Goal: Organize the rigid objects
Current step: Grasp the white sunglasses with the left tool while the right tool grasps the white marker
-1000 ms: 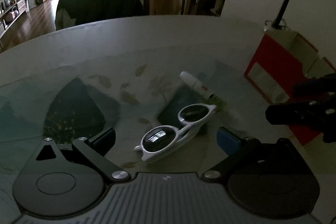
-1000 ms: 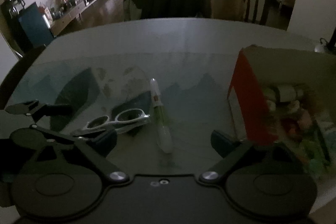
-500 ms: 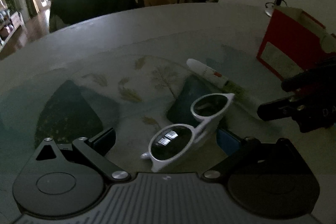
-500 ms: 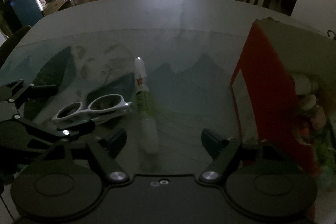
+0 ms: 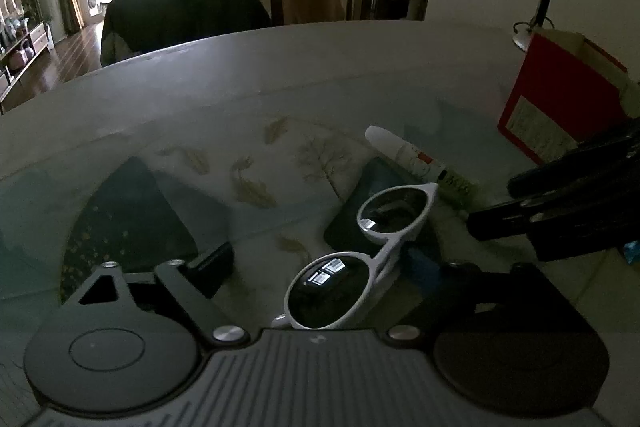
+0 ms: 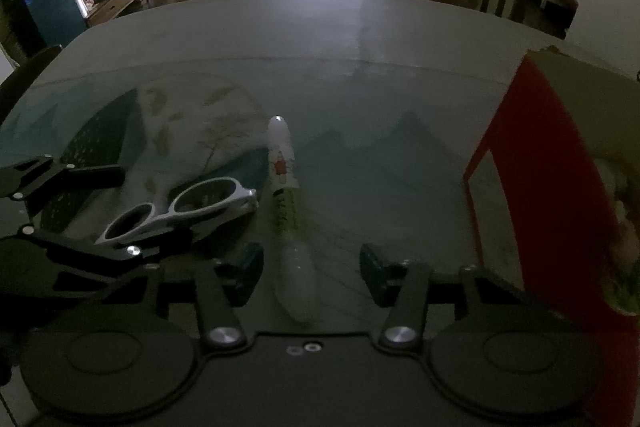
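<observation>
On the left of the glass-topped table (image 5: 280, 75), the left gripper (image 5: 324, 267) sits low over the white sunglasses (image 5: 360, 259). Its jaws have just been narrowing, and the frame lies between them, but the far pad is half hidden behind the frame, so I cannot say it is pressing yet. The sunglasses look light and stiff, with 2 lenses that would scratch or smear; the bridge between them seems the safest place to pinch, gently.

Just to the right lies the tube (image 6: 286, 203), lengthwise between the right gripper (image 6: 312, 275) fingers. Those jaws have also just been closing, yet gaps show on both sides, so nothing is held. The tube is probably soft and squeezable, a bit slick, best taken mid-body.

Farthest right stands the red box (image 6: 536, 187), open and already holding items.
</observation>
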`<state>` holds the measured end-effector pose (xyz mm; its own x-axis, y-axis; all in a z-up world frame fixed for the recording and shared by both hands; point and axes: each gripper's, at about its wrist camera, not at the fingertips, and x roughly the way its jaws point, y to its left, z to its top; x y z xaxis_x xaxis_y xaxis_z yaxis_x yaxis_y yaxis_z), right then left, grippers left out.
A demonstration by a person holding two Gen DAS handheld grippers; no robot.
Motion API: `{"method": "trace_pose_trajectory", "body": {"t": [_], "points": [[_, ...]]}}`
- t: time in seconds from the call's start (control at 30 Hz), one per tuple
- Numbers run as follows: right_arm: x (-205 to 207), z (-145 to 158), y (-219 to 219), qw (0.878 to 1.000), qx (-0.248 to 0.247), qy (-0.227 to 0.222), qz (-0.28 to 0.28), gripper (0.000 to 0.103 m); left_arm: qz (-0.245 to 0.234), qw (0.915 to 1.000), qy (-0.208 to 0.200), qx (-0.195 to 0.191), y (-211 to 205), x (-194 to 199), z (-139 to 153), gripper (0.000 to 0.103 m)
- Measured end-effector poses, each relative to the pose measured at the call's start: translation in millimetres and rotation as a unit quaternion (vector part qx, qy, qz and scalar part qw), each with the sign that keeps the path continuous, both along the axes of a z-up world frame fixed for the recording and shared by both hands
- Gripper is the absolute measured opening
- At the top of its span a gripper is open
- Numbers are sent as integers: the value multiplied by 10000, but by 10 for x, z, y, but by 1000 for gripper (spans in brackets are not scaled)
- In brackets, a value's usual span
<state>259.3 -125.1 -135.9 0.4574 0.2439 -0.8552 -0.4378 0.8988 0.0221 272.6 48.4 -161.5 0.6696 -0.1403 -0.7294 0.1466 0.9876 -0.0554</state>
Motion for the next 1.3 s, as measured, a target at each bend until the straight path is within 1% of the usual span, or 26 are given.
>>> {"method": "trace_pose_trajectory", "body": {"t": [0.03,0.17,0.27,0.3,0.33,0.4,0.47,0.53,0.57,0.63,0.8,0.9,1.03,1.17,1.3], "points": [[-1,-7,14,10000,-5,0,17,46,-3,10000,-18,1,0,-7,4,81],[-30,4,28,9999,-54,-81,74,42,30,10000,-76,0,1,-34,12,71],[-36,20,31,9999,-68,-115,82,34,33,9999,-93,-27,5,-40,24,61],[-35,15,49,9999,-74,-119,94,30,16,10000,-87,-43,3,-36,30,55],[-37,12,61,9998,-87,-127,102,27,-12,9999,-73,-68,4,-32,38,45],[-42,18,70,9998,-93,-130,111,23,-66,9999,-31,-135,-7,-12,56,37],[-49,23,75,9998,-87,-136,124,22,-49,9999,6,-153,-18,5,66,36],[-61,27,75,9998,-74,-140,105,22,-36,9998,48,-183,-26,22,71,30],[-74,37,66,9998,-48,-152,95,22,-21,9997,82,-218,-24,36,76,30],[-95,49,64,9998,-12,-168,60,22,29,9995,142,-264,-17,55,84,25],[-181,105,28,9999,157,-39,-40,22,189,9983,284,-477,-2,83,101,25],[-255,172,-15,9993,345,42,-158,22,250,9971,373,-614,9,68,110,24],[-348,241,-57,9982,512,147,-282,22,385,9957,451,-717,15,13,130,24],[-471,348,-106,9975,614,94,-340,22,481,9940,531,-825,-2,-61,177,24],[-549,463,-167,9963,764,64,-386,22,514,9932,500,-913,-34,-168,292,24]]}}
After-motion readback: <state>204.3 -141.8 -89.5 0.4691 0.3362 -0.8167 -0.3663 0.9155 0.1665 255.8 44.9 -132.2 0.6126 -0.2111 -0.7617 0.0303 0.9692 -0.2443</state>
